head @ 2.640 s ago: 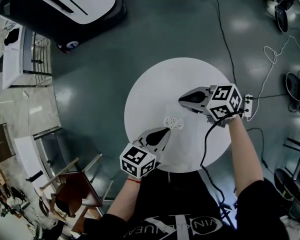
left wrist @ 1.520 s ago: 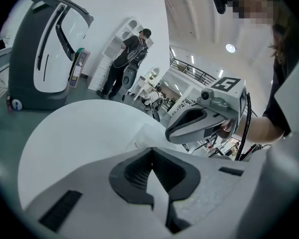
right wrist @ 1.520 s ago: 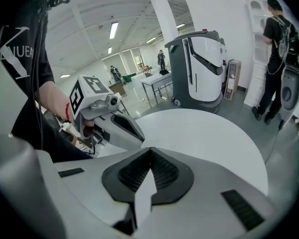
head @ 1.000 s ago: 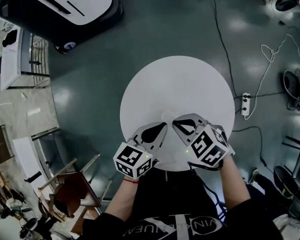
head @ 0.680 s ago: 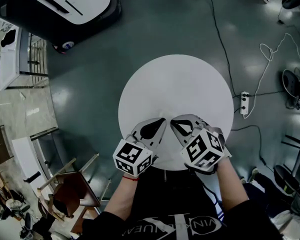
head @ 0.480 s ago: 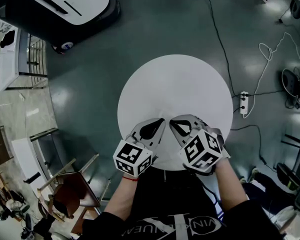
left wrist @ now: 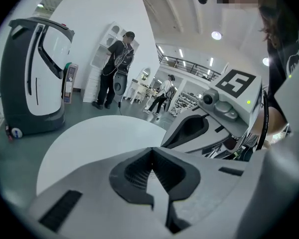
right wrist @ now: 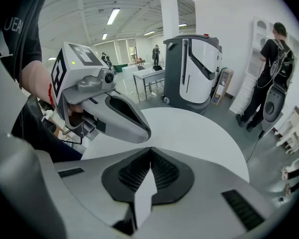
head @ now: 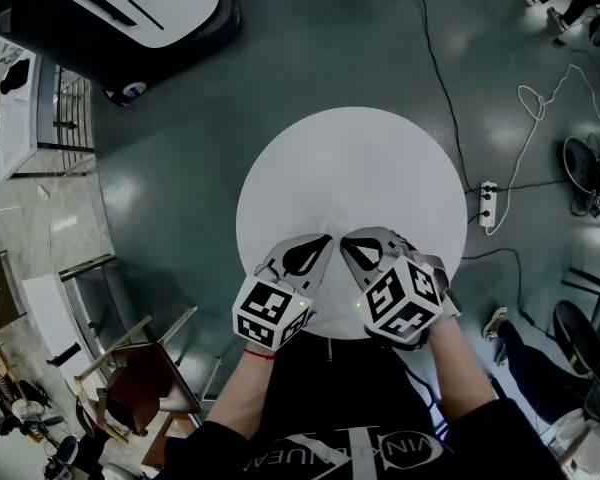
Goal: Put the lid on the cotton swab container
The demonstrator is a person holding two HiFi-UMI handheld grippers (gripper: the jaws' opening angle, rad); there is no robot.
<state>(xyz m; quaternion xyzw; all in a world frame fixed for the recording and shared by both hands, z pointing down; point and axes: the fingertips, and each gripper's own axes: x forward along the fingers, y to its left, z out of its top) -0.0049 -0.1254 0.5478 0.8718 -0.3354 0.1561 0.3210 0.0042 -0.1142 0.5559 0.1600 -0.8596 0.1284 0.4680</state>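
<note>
Floor [head: 310,58], grey and glossy, with a white-and-dark machine [head: 130,8] at the upper left of the head view and cables [head: 442,68] and a power strip [head: 489,196] at the right. Round white table [head: 355,168] at the centre. Bystander [right wrist: 269,73] standing beyond the table beside white shelving, seen from behind. Forearms of the person reach over the near rim of the table, each hand holding a gripper. Left gripper [left wrist: 151,152] and right gripper [right wrist: 150,151] sit side by side over the near part of the table, angled toward each other with their tips close together. The fingers of both are clenched tip to tip with nothing grasped; only white table shows through the slot behind the tips. A marker cube [head: 271,314] tops the left gripper, and another sits on the right. The cotton swab container and its lid cannot be made out in any view; in the head view the grippers cover the tabletop beneath them.
</note>
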